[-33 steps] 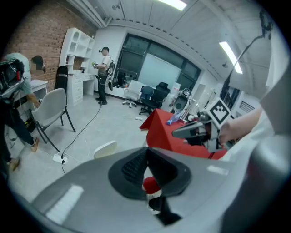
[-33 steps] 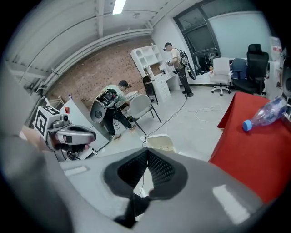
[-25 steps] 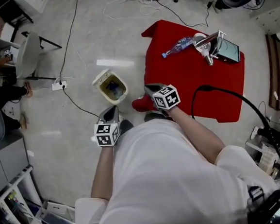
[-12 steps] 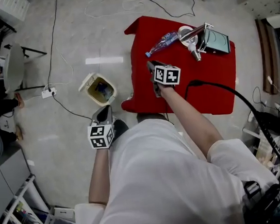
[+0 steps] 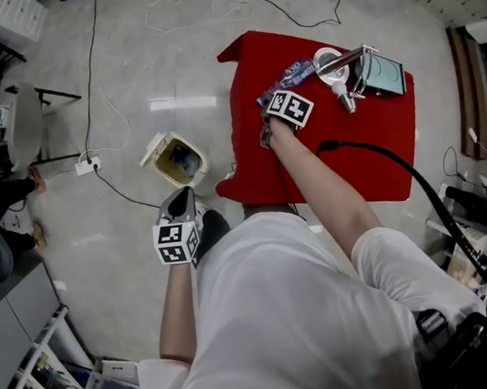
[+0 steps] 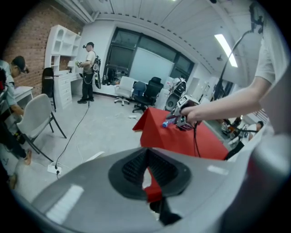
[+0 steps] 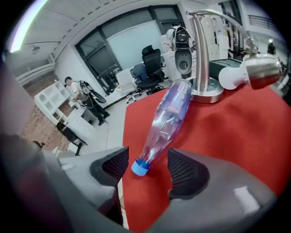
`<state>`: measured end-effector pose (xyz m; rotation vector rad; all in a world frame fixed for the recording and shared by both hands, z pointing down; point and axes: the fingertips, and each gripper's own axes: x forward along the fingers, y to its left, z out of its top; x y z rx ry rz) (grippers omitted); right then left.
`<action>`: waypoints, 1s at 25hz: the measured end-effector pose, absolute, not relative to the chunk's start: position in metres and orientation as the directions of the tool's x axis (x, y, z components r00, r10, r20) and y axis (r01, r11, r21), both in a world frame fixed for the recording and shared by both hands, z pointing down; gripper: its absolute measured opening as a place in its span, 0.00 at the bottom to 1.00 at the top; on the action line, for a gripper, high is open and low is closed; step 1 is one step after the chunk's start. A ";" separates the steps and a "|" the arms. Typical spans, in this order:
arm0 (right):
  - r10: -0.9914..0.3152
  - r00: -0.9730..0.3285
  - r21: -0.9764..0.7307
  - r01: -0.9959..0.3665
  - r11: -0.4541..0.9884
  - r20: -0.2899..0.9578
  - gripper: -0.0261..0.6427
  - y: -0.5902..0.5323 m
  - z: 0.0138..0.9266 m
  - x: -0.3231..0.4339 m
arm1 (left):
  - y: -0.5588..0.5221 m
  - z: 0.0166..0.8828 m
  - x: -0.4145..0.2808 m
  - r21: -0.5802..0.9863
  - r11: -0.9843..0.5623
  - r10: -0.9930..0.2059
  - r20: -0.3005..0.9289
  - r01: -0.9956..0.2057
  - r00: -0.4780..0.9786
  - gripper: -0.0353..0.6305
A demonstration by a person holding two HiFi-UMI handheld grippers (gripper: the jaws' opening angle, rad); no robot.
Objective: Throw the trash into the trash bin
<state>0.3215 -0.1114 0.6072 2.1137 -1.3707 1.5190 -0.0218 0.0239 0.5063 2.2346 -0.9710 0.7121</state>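
Observation:
A clear plastic bottle point(image 5: 298, 72) point(image 7: 169, 109) with a blue cap point(image 7: 140, 168) lies on the red-covered table point(image 5: 350, 155). My right gripper point(image 5: 274, 94) point(image 7: 145, 166) reaches over the table to the bottle's cap end. Its jaws are opening, with the cap and neck between the pads point(image 7: 186, 170) but not pressed. The small trash bin point(image 5: 176, 159) stands lid-open on the floor left of the table, with rubbish inside. Just below the bin, over the floor, my left gripper point(image 5: 179, 203) point(image 6: 148, 157) hangs shut and holds nothing.
A metal lamp stand point(image 7: 203, 54) point(image 5: 344, 64) and a dark flat device point(image 5: 385, 74) sit behind the bottle on the table. A black cable point(image 5: 385, 162) crosses the cloth. A power strip point(image 5: 85, 166) and cords lie on the floor left of the bin, near a chair point(image 5: 18, 116).
My right gripper swung from the table's near-left corner up over the cloth to the bottle, rolled, and went from shut to open. The left gripper drifted slightly.

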 end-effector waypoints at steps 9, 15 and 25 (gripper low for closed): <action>-0.378 0.224 -0.119 -0.705 -0.699 0.898 0.56 -0.135 0.638 0.349 | 0.030 0.516 -0.053 0.314 -0.484 -0.472 0.692 -0.817 0.546 0.06; -0.320 0.258 -0.051 -0.702 -0.711 0.912 0.38 -0.128 0.651 0.364 | 0.026 0.522 -0.056 0.318 -0.478 -0.468 0.696 -0.819 0.544 0.06; -0.402 0.146 -0.174 -0.733 -0.658 0.904 0.32 -0.121 0.646 0.352 | 0.019 0.520 -0.051 0.304 -0.507 -0.467 0.690 -0.807 0.553 0.06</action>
